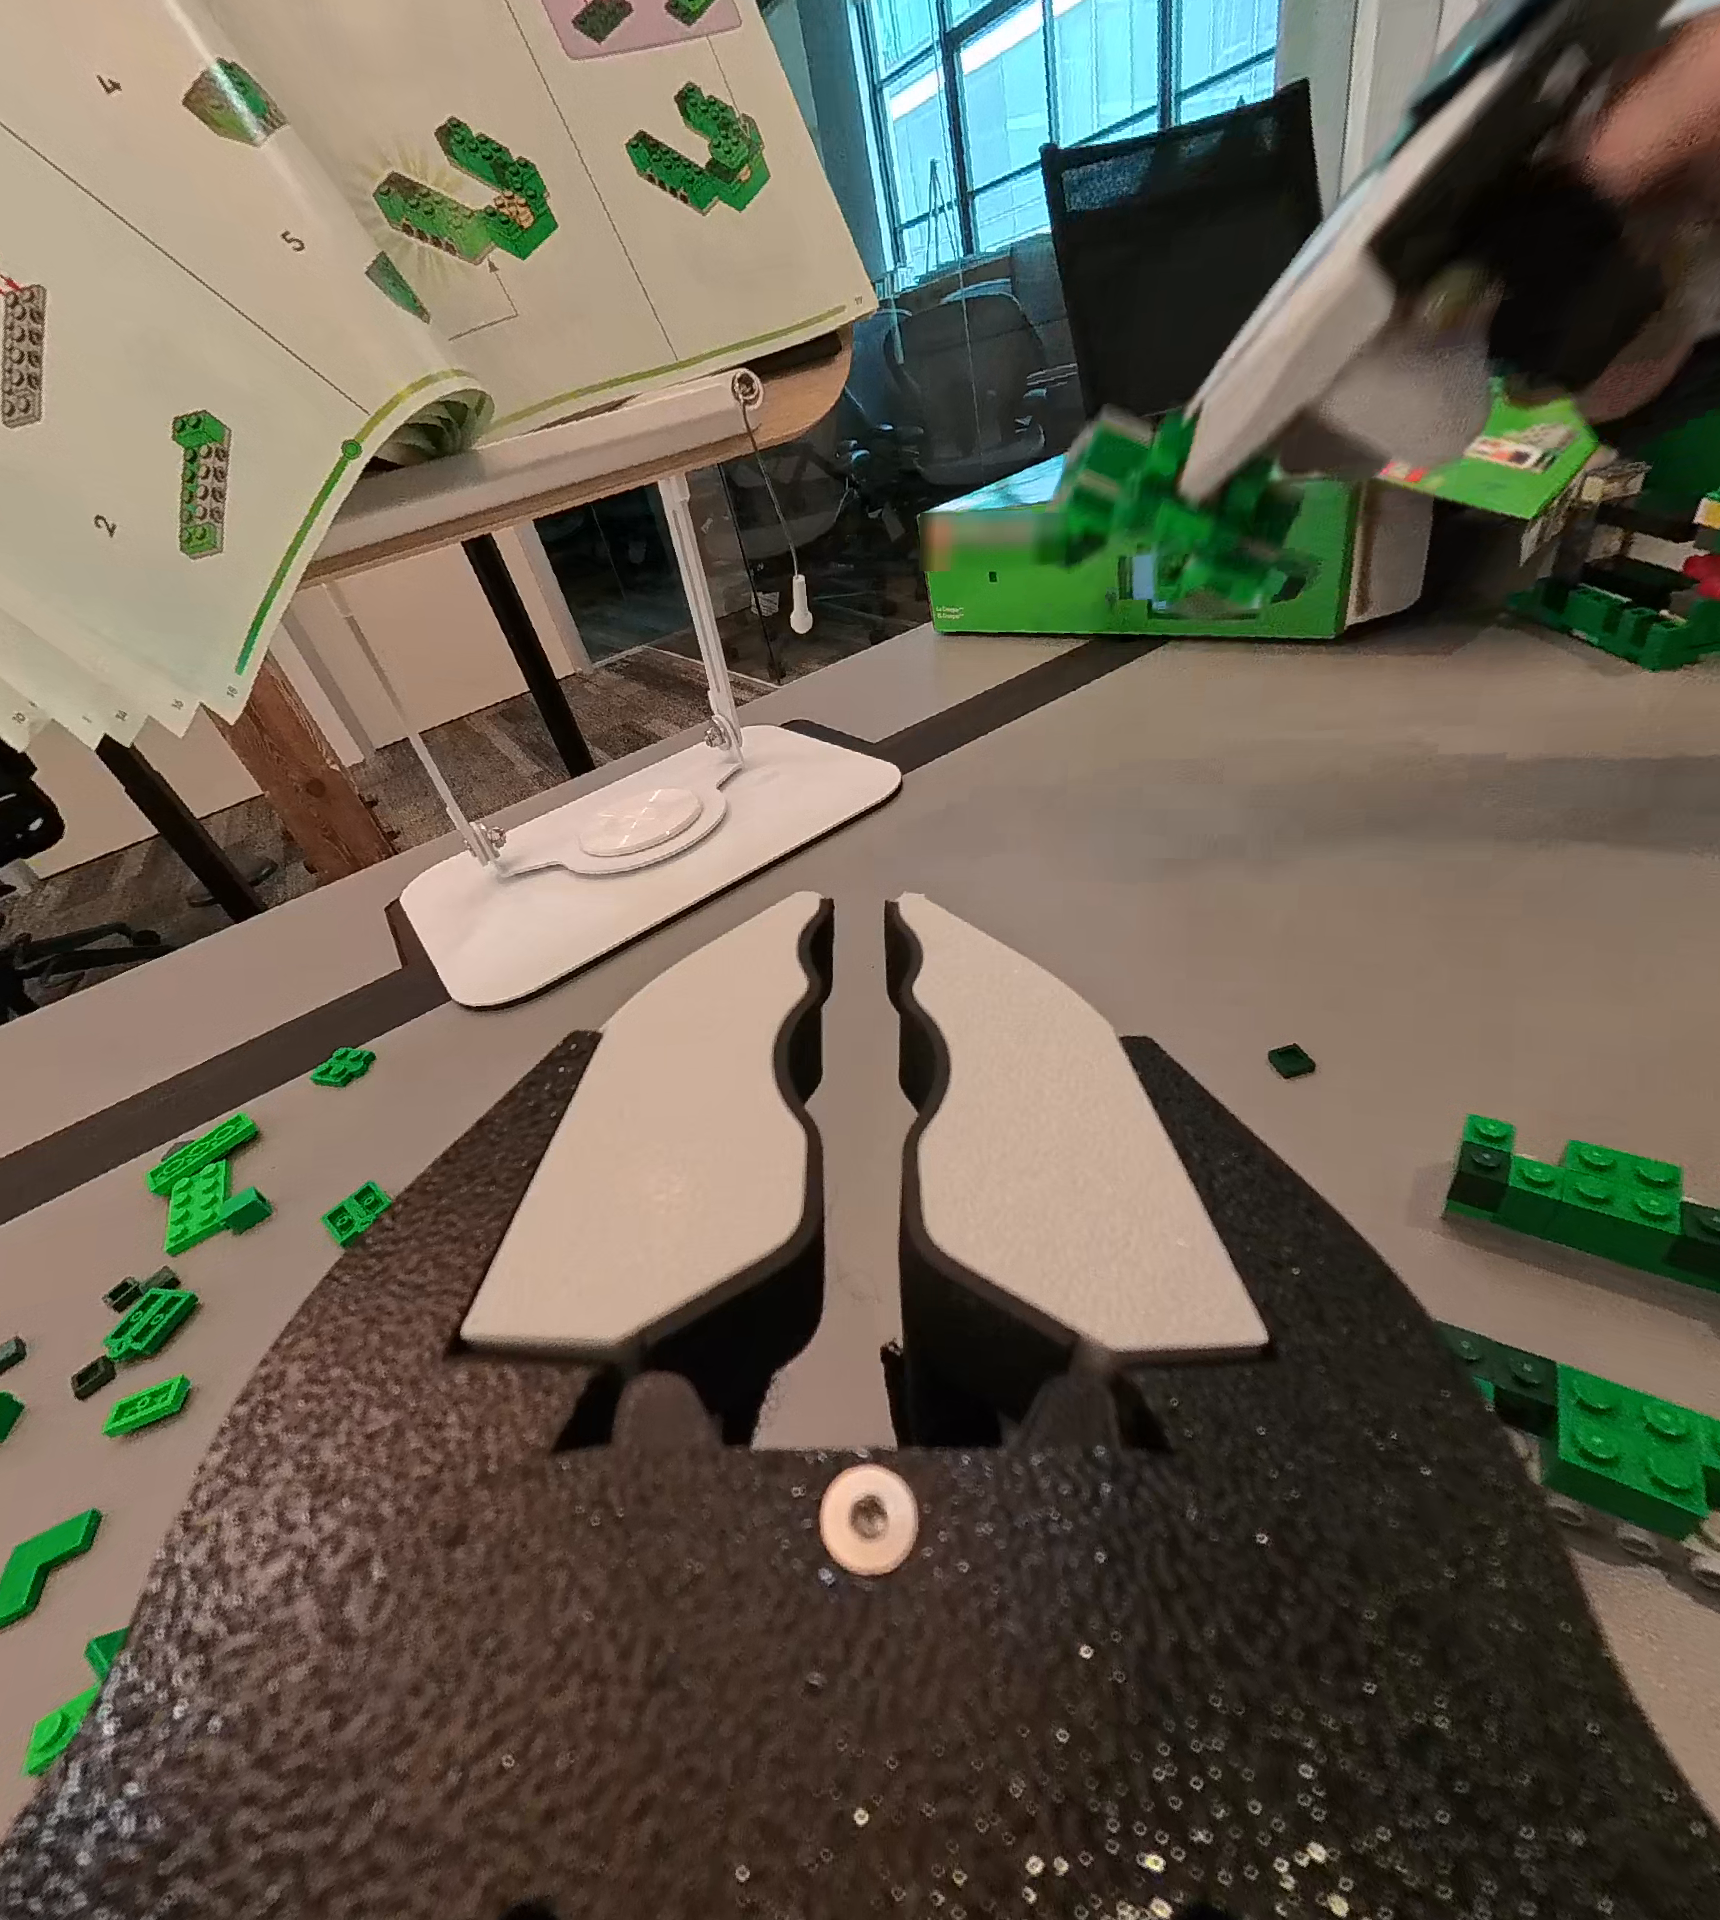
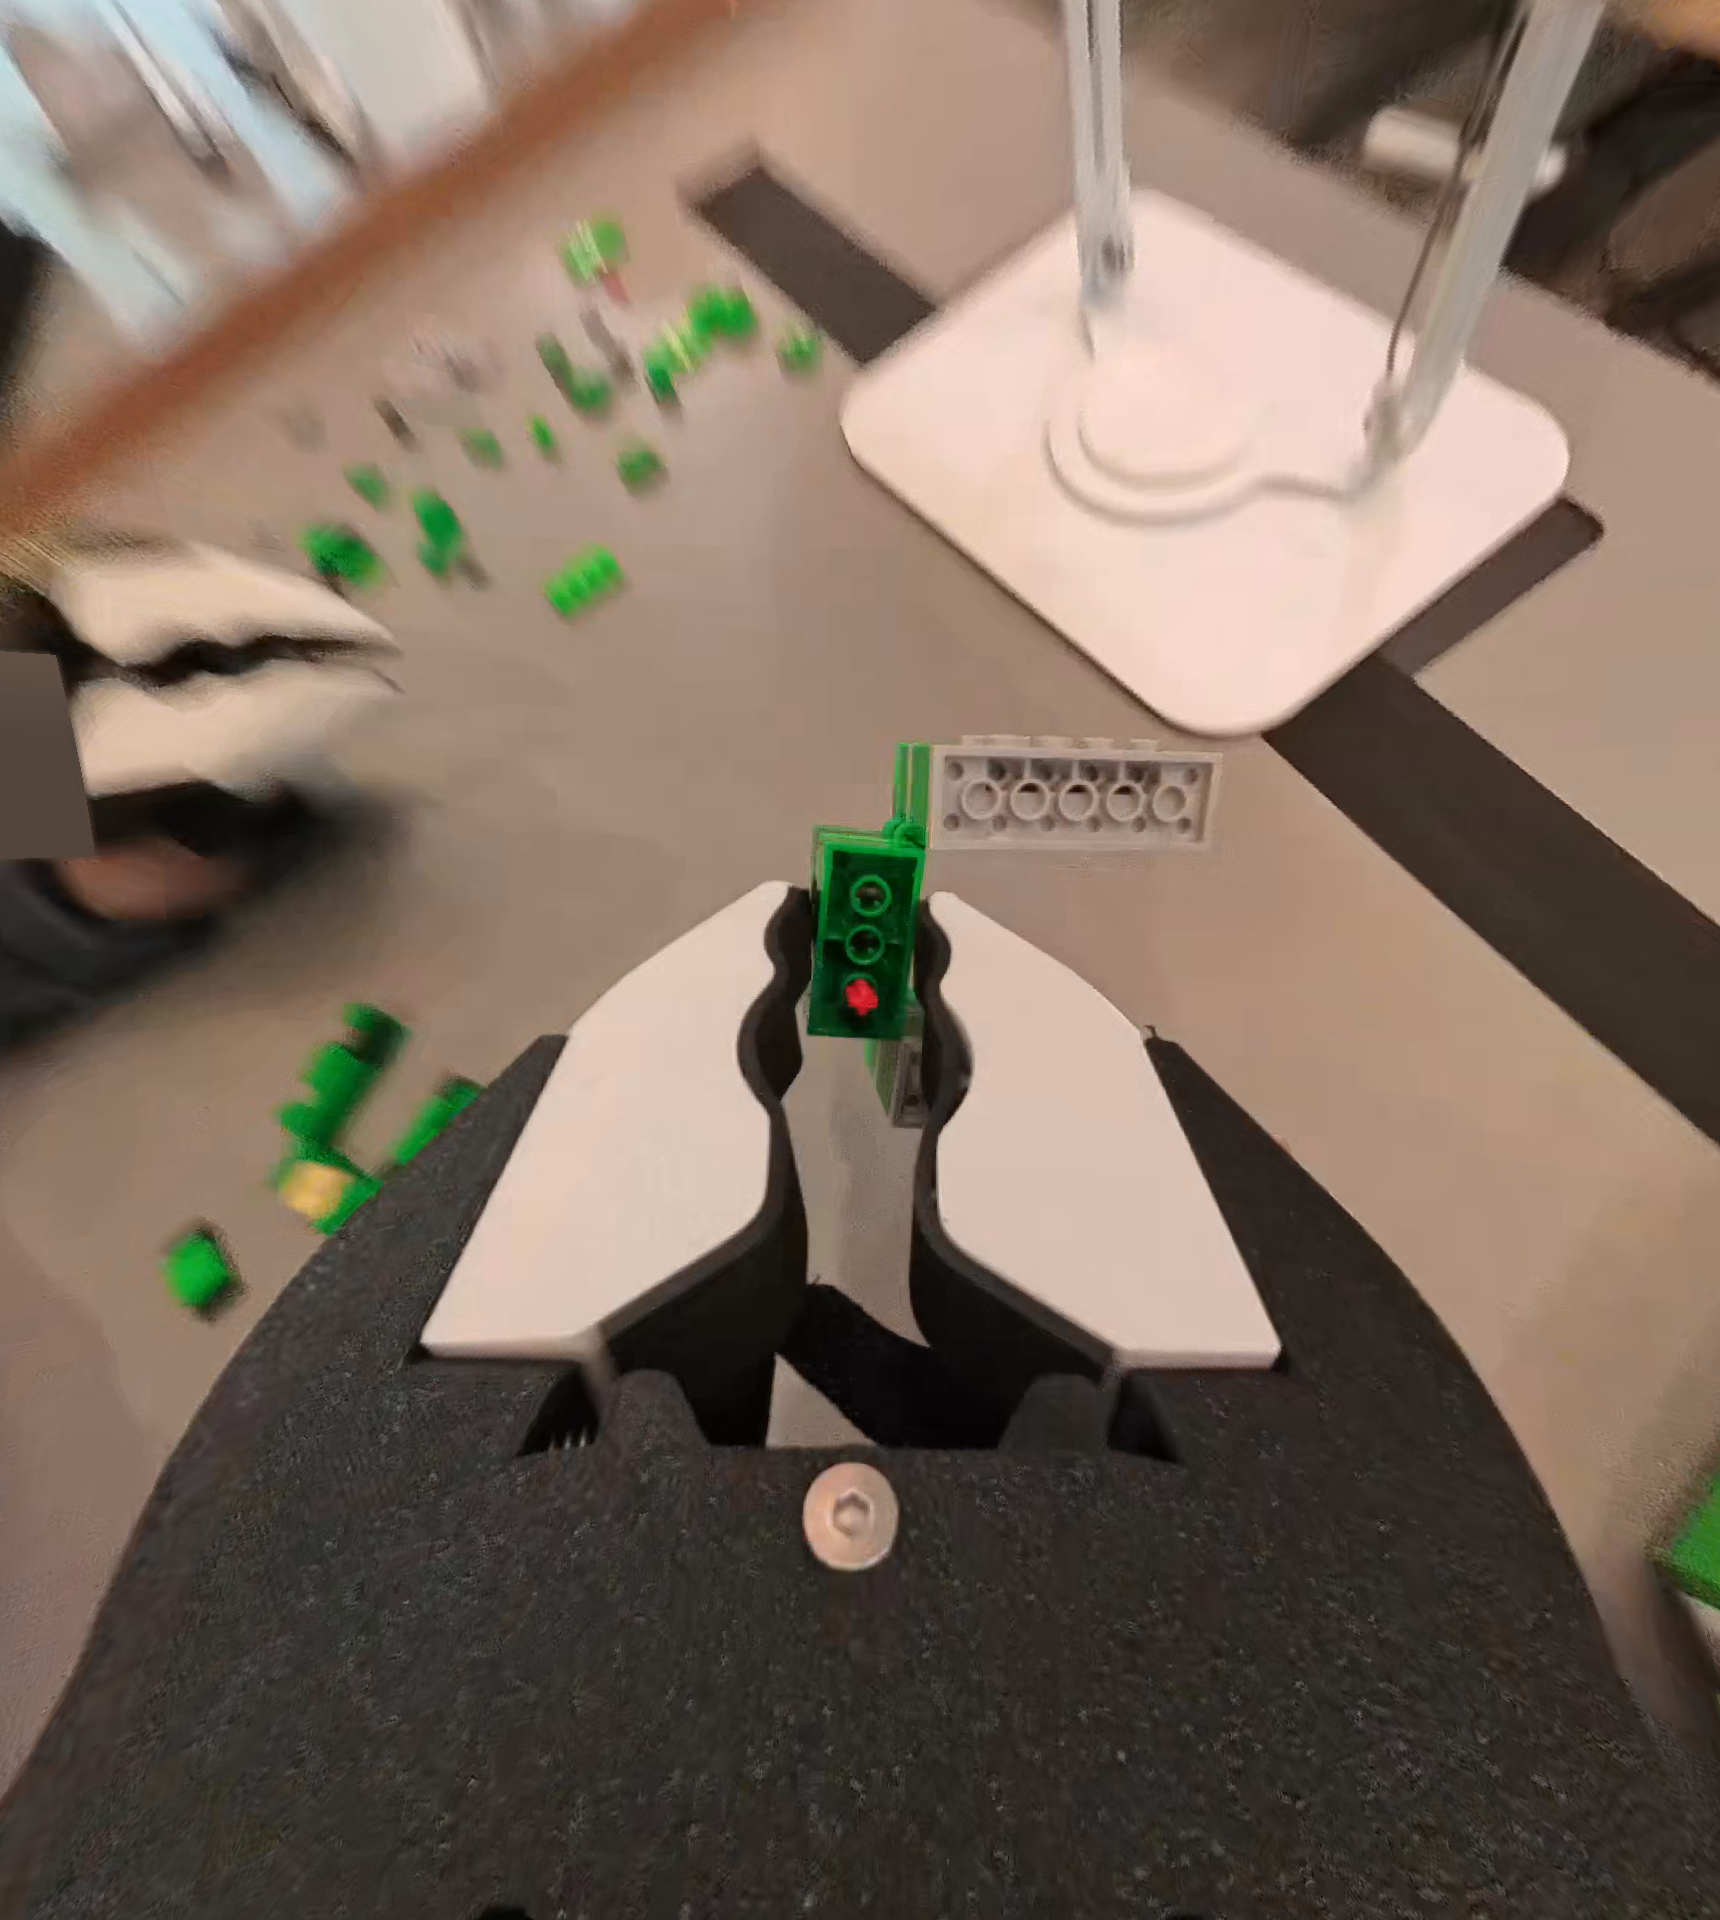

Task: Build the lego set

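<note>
Green and grey, the sub-assembly (image 2: pixel 861 961) sits clamped in the right gripper (image 2: pixel 861 935), held in the air above the desk (image 2: pixel 939 644). Its green stack of bricks runs lengthwise along the fingers, pointing away from the wrist camera. A grey beam (image 2: pixel 1074 798) with round holes sticks out sideways to the right at the far end, at a right angle to that stack, and a small red pin (image 2: pixel 861 997) faces the camera.

The left gripper (image 1: pixel 858 935) is nearly closed with only a thin gap, holds nothing, and hangs low over the desk near the stand (image 1: pixel 648 862) of the manual (image 1: pixel 316 208).

The hold looks narrow: the jaws pinch only the green stack, while the beam overhangs unsupported. Judging by the blur, the right gripper is moving fast, so the beam's leverage could twist the piece in the grip or pop a joint loose. It could also clip the stand or the box (image 1: pixel 1136 561). The loose bricks (image 1: pixel 201 1195) and the larger build (image 1: pixel 1666 1455) could scatter if the piece drops.
</note>
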A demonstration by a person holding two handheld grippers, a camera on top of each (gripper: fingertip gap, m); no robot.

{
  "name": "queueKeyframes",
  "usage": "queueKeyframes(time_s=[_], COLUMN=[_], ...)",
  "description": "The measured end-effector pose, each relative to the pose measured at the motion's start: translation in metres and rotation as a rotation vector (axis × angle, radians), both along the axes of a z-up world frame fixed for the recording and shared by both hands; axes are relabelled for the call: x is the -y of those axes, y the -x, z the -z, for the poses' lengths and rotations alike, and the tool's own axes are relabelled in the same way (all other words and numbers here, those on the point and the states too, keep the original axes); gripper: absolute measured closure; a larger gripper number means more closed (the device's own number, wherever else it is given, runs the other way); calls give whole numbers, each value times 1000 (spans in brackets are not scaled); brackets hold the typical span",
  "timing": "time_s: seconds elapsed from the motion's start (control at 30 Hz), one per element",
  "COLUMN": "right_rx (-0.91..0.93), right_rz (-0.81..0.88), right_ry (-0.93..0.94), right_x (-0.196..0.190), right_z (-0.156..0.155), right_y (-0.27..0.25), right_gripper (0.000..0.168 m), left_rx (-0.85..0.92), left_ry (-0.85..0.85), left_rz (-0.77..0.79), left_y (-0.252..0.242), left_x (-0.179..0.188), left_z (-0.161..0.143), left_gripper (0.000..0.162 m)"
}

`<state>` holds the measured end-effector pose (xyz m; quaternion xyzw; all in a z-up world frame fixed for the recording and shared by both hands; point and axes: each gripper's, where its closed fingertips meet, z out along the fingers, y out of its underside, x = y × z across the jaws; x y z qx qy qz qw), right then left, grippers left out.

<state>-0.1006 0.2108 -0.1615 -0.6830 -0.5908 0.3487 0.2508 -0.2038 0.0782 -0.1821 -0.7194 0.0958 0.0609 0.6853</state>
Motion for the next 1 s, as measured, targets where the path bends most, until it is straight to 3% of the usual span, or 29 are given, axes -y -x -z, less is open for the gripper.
queueKeyframes(time_s=[0.2, 0.47, 0.77, 1.0], right_rx=[-414, -574, -555, -243], right_rz=[106, 80, 87, 135], right_ry=[301, 372, 284, -132], right_x=[37, 69, 61, 9], right_z=[-92, -143, -131, -44], right_y=[-3, -12, -12, -24], right_gripper=[151, 151, 151, 151], left_rx=[-4, -8, -11, -9], left_ry=[3, 4, 7, 5], left_rz=[1, 2, 4, 3], left_y=[-1, -1, -2, -1], left_x=[0, 0, -1, 0], left_z=[0, 1, 1, 1], left_gripper=[153, 153, 153, 153])
